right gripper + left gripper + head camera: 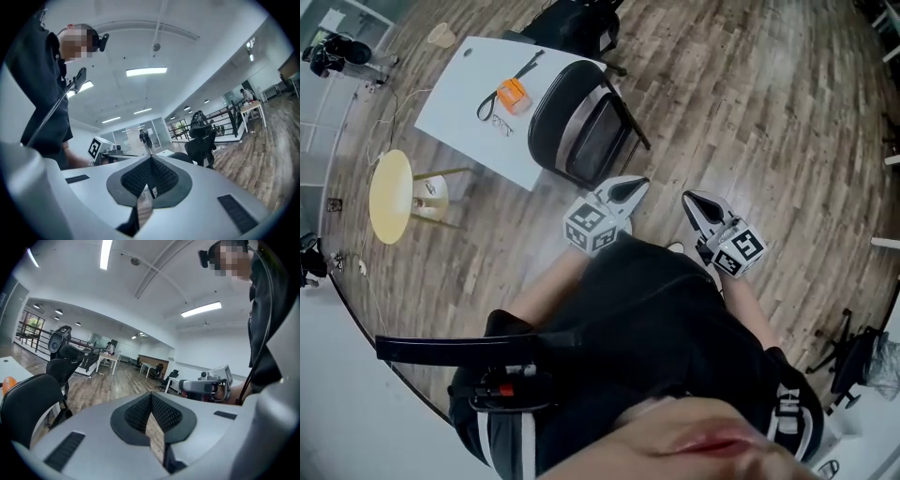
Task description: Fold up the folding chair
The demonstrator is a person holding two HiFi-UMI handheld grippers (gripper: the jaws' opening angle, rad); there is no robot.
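**Both tools closed and empty, folding chair on the floor by the tabletop**

A black bag (579, 22) lies on the wooden floor (769, 112) at the top of the head view. Nothing of its contents can be seen.

The folding chair (579, 124) stands on the floor ahead of the person, at the right edge of the white tabletop (464, 89). From above it overlaps that edge, and whether the two touch cannot be told. Its back is black and rounded, with a grey panel inside, and one dark leg sticks out to the right. How far it is folded cannot be judged from this angle.

The left tool (639, 185) and the right tool (689, 198) are held side by side, near the chair but clear of it. In each tool's own view the jaws meet, with nothing between them.

An orange object (513, 94) with a black strap (511, 82) lies on the tabletop. A round yellow stool (392, 195) stands on the floor to the left, well apart from the chair. At the lower right edge stands a dark tripod (851, 352). The left gripper view shows a black office chair (61, 350) beyond the folding chair. Bare floor lies between the tools and the chair.
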